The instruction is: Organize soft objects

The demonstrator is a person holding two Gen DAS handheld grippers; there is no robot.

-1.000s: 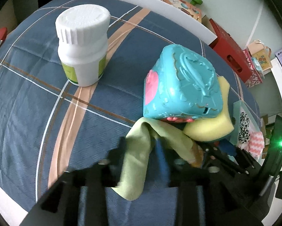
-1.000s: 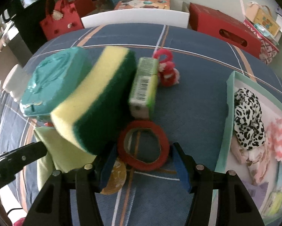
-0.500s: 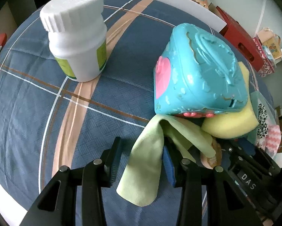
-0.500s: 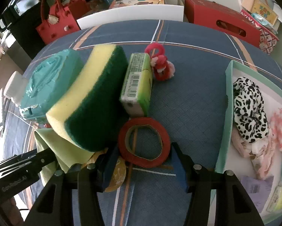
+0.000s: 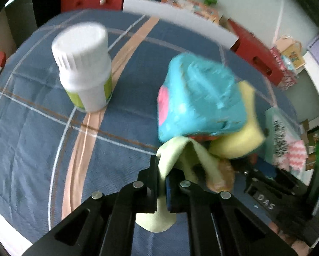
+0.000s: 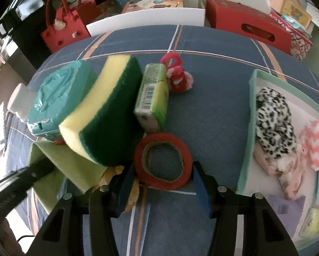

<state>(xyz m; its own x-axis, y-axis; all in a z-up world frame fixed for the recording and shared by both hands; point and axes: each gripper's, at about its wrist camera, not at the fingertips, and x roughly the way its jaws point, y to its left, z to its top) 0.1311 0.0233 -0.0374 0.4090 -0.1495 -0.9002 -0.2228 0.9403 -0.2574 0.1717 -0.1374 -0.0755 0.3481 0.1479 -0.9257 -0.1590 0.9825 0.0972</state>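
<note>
My left gripper (image 5: 162, 181) is pinched on the light green cloth (image 5: 172, 160) lying under the teal toy (image 5: 197, 98) and sponge (image 6: 101, 115); my right gripper (image 6: 161, 183) stands half-open around the red tape ring (image 6: 162, 161), left of the tray (image 6: 247, 128)

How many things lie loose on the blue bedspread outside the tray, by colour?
Green: 2, the cloth and the tissue pack
Yellow and green: 1, the sponge
Turquoise: 1, the toy box
White: 1, the bottle
Red: 1, the tape roll
Pink and red: 1, the hair tie
Total: 7
</note>
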